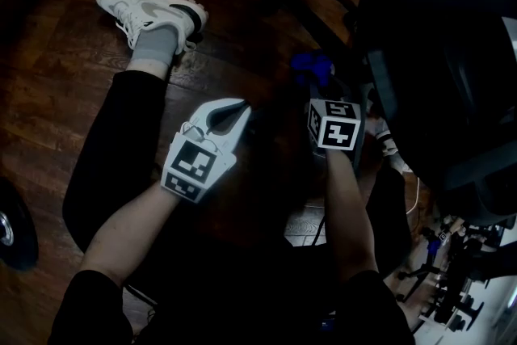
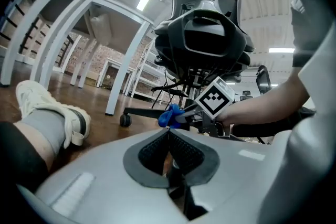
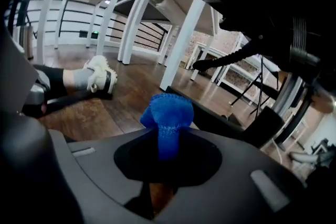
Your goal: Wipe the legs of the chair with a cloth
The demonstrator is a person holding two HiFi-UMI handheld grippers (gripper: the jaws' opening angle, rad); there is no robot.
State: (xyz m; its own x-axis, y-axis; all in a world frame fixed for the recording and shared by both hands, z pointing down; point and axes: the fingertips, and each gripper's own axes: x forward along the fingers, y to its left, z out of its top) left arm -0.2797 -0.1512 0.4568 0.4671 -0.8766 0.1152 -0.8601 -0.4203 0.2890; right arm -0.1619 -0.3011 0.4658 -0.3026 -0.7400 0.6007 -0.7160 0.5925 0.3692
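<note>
A person sits on the dark wooden floor (image 1: pixel 56 93) beside a black office chair (image 1: pixel 436 44), a gripper in each hand, as seen in the head view. At the upper left of the frame a white sneaker (image 1: pixel 149 8) rests on the boards at the end of an outstretched leg. Left of centre, the white left gripper (image 1: pixel 236 111) hangs in the air with its jaws pressed together and nothing between them, as its own view confirms; it touches neither cloth nor chair. Just right of centre, the dark right gripper (image 1: pixel 317 85) has its jaws clamped on a bunched blue cloth (image 1: pixel 311 67), which pokes out past the tips like a knob. The cloth sits close to a black chair leg (image 1: pixel 305 16) that runs toward the top middle of the frame; no view shows whether it touches the leg. The chair's seat and back fill the right side. The job appears to be at or near its start on this leg. The cloth is gripped and at the chair's base, but no frame shows a wiped stretch. The other legs, one ending in a caster (image 2: pixel 125 120) at the middle left of the left gripper view, look yet to be done.
</note>
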